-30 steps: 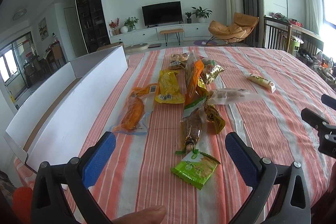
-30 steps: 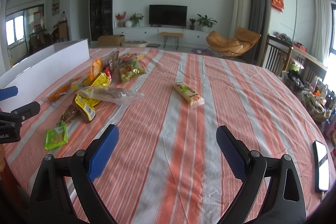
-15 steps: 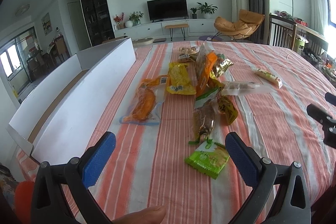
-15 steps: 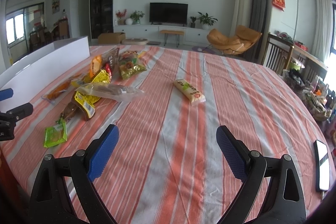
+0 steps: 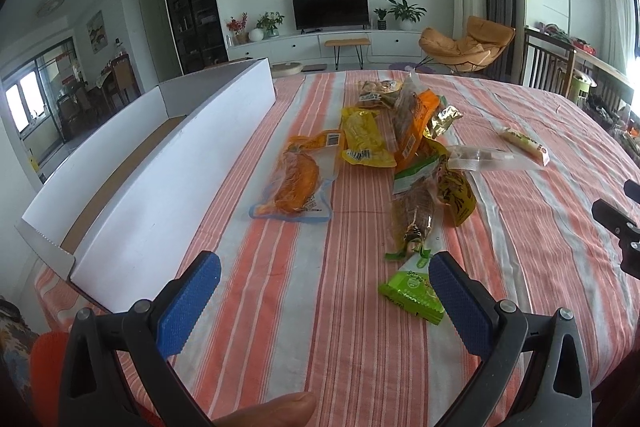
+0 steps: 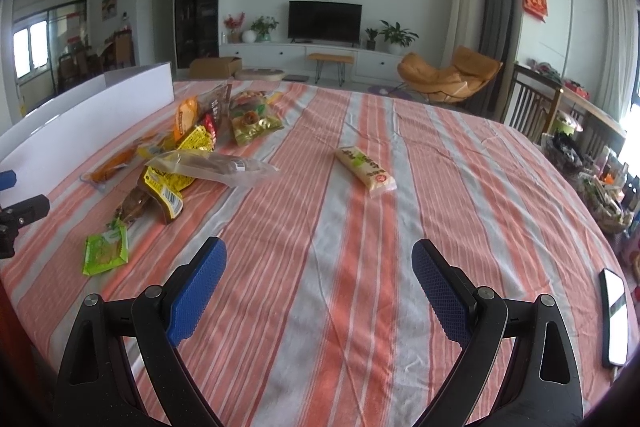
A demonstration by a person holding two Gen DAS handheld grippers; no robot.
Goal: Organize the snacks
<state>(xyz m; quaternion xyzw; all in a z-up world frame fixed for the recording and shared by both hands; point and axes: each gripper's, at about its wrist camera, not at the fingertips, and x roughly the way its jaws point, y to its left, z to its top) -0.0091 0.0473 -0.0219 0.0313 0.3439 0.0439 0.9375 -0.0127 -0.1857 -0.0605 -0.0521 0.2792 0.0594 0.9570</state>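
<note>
- The snacks lie in a loose cluster on the striped tablecloth, left of its middle, just beside the long white cardboard box that runs along the left edge
- Nearest my left gripper is a small bright green packet, flat on the cloth; my right blue pad partly covers its corner in the left wrist view
- Beyond it a clear pouch of brown meat touches a yellow-and-black wrapper
- To the left lies an orange vacuum pack with a clear blue-edged rim, apart from the box wall
- Further back a yellow pouch, an orange bag and a gold foil bag overlap one another
- A long clear sleeve with a dark stick inside rests across the pile's right side
- A pale bar with green print sits alone, well apart from the rest
- My left gripper's fingers are spread wide with nothing between them; my right gripper is equally spread and empty above bare cloth
- A phone lies by the table's right edge
- Against a second ago, my left gripper has pushed forward: the green packet was clear of my pad and now slips behind it, and the pile looms closer
- My right gripper has crept a little nearer the pale bar
</note>
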